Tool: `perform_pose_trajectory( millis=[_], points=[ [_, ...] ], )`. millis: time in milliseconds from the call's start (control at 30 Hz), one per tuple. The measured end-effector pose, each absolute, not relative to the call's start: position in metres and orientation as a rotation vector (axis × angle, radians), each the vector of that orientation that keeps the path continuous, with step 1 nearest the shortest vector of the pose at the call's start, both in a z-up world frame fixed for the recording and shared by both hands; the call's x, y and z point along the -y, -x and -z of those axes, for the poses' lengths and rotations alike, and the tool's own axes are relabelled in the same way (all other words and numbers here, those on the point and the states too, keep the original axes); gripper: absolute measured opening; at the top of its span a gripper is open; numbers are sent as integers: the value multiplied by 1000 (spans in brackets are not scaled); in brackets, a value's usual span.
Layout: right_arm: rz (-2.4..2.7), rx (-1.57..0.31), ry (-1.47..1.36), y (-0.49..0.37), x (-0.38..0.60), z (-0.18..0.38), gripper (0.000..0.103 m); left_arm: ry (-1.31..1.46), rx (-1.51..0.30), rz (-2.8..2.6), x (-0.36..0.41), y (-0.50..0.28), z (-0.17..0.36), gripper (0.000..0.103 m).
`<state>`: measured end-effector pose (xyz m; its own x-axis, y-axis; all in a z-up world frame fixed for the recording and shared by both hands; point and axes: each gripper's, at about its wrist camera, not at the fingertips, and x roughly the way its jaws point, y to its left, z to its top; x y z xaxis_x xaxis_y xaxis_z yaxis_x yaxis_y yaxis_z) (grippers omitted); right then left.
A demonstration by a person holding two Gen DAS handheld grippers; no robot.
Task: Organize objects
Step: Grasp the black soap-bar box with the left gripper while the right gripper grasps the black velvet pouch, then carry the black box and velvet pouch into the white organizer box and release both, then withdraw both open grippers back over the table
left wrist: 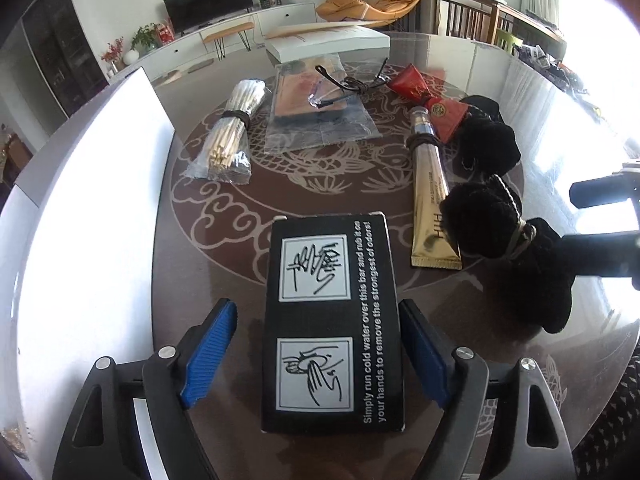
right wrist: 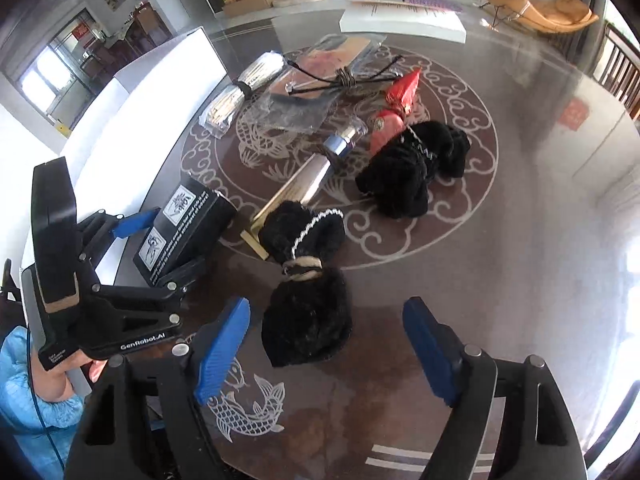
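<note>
Black box (left wrist: 332,320) with white hand-washing pictograms, left tongs (left wrist: 320,356) apart around it, right tongs (right wrist: 326,350) wide, empty

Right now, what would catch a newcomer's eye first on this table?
Probably the flat black cardboard box with white hand-washing drawings, lying between the open blue pads of the left tool. To its right sits a fluffy black bundle tied with cord, just ahead of the open right tool, beside a long gold tube.

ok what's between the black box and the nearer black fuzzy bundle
Only the flat end of the gold tube reaches into that gap between the black box and the nearer bundle, seen from the right wrist.
</note>
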<state>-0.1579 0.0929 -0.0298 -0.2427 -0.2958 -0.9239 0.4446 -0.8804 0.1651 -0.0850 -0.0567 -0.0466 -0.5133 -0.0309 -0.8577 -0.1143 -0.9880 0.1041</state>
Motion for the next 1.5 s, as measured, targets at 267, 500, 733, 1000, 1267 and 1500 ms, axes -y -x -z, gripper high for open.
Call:
perform_pose_trajectory(
  millis=[267,500,733,1000,1267,1500],
  points=[
    [2214,-313,-1652,138,-73,52,33,1460,26,-2644,72,65,34,57],
    [2294,-78,-1471,122,-82,-26,32,1239,254,-2637,110,23,-51,57],
    [2039,50,-1245,88,27,-82,32,1223,235,-2937,230,-27,-104,57],
    [1806,-48,-1245,41,165,-42,56,1642,195,-3065,316,-41,-56,61],
    [2200,-40,-1081,44,82,-42,90,1476,187,-3101,275,-33,-53,86],
    [2797,-7,-1199,93,-79,-9,103,1149,124,-2861,148,-13,-81,98]
  ],
)
